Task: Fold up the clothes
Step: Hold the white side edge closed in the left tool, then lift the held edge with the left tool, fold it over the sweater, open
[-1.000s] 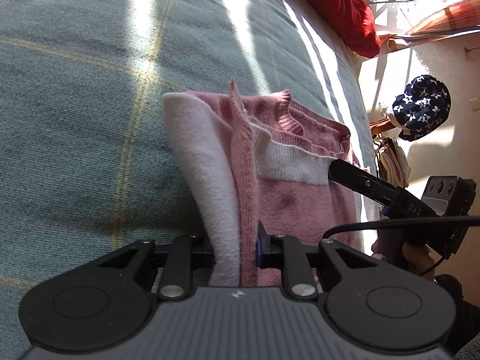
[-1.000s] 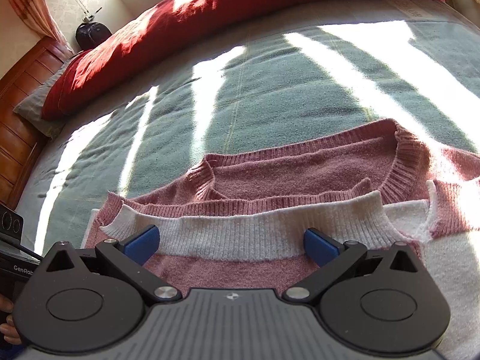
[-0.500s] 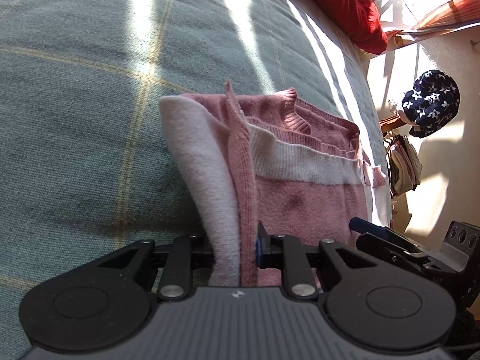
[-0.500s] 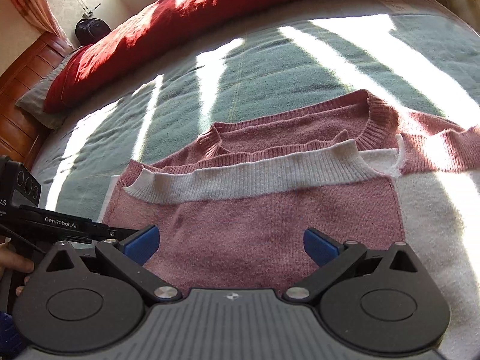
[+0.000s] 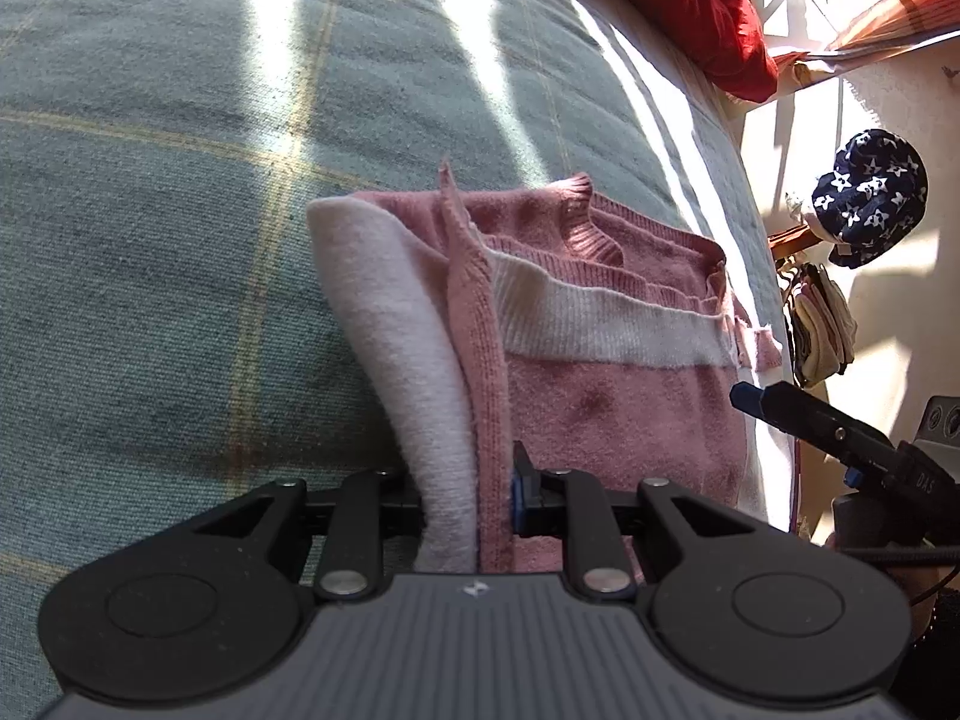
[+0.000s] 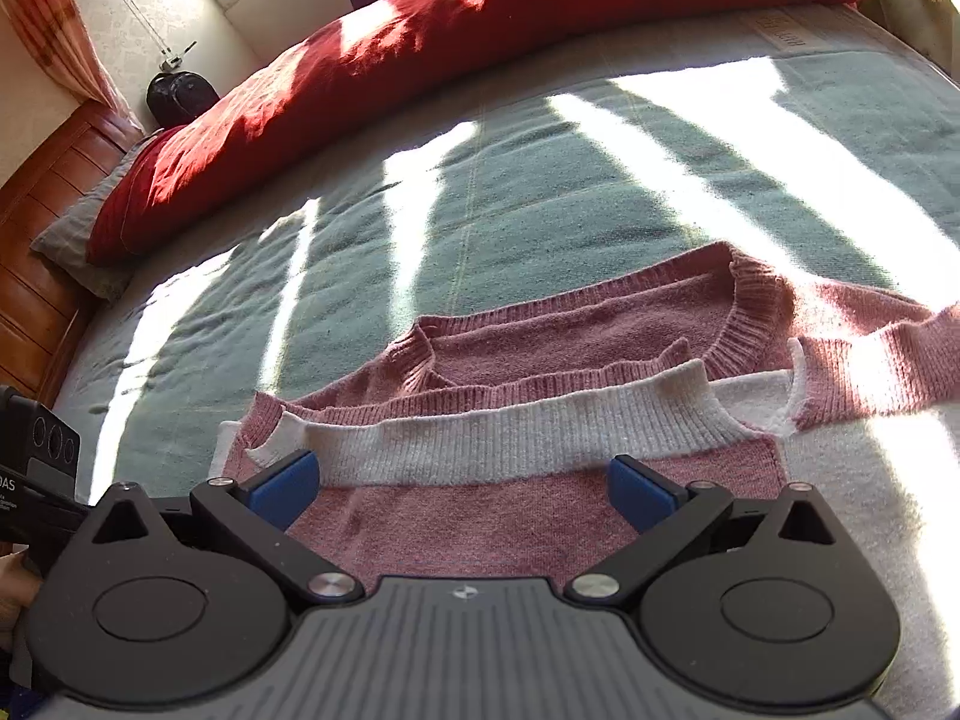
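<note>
A pink and white knit sweater [image 5: 606,402] lies partly folded on the green plaid blanket [image 5: 150,240]. My left gripper [image 5: 465,504] is shut on a raised fold of its white and pink edge, and the fold stands up between the fingers. In the right wrist view the sweater [image 6: 540,516] spreads out below my right gripper [image 6: 462,489], which is open with nothing between its blue pads [image 6: 282,486]. A white ribbed band [image 6: 510,438] runs just beyond them. One finger [image 5: 798,414] of the right gripper shows at the sweater's right edge.
A red duvet [image 6: 480,42] lies along the far side of the bed, by a wooden headboard [image 6: 42,228]. Off the bed's edge are a navy star-patterned cloth [image 5: 870,192] and a stack of folded clothes [image 5: 819,324]. The left gripper's body [image 6: 36,462] shows at the left.
My right gripper has drawn back from over the sweater to its right edge, staying open. The left gripper has stayed put, still clamped on the fold.
</note>
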`<state>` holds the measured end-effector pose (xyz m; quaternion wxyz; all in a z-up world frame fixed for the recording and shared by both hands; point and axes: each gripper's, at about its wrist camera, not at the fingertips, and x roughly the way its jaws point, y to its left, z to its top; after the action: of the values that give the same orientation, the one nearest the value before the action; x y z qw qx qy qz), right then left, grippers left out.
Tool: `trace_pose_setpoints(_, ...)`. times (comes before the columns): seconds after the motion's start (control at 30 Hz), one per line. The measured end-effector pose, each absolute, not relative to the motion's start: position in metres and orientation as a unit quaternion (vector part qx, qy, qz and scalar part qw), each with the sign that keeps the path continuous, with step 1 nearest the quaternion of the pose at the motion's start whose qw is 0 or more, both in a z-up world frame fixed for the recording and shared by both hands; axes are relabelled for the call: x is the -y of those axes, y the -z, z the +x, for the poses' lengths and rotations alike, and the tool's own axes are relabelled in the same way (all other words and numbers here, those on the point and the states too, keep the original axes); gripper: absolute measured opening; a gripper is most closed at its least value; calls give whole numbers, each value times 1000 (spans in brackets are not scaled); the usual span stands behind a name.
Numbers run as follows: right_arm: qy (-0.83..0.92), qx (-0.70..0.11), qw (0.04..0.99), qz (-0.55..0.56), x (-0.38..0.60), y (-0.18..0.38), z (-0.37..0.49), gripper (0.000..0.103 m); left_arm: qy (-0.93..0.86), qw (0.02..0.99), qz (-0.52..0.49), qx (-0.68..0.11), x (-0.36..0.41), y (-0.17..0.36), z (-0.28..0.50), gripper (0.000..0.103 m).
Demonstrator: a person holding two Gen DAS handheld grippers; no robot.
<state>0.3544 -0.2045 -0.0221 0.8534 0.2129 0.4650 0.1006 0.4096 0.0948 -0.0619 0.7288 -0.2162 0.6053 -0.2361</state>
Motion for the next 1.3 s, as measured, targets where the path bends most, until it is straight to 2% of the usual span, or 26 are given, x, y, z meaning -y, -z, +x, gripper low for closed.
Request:
trace_pose_setpoints(0.27, -107, -530, 814, 211, 189, 45, 308, 103, 241, 730, -208, -604, -92, 63, 410, 20)
trace_pose_setpoints(0.53, -90, -507, 831, 209, 202, 24, 297, 103, 266, 725, -204, -602, -87, 42, 410, 19)
trace_pose_setpoints(0.83, -86, -481, 852, 187, 224, -7, 269, 103, 283, 693, -197, -633, -54, -1, 425, 20)
trace_pose_setpoints(1.3, -62, -447, 873, 186, 308, -32, 244, 103, 309, 630, -255, -665, 59, -46, 432, 21)
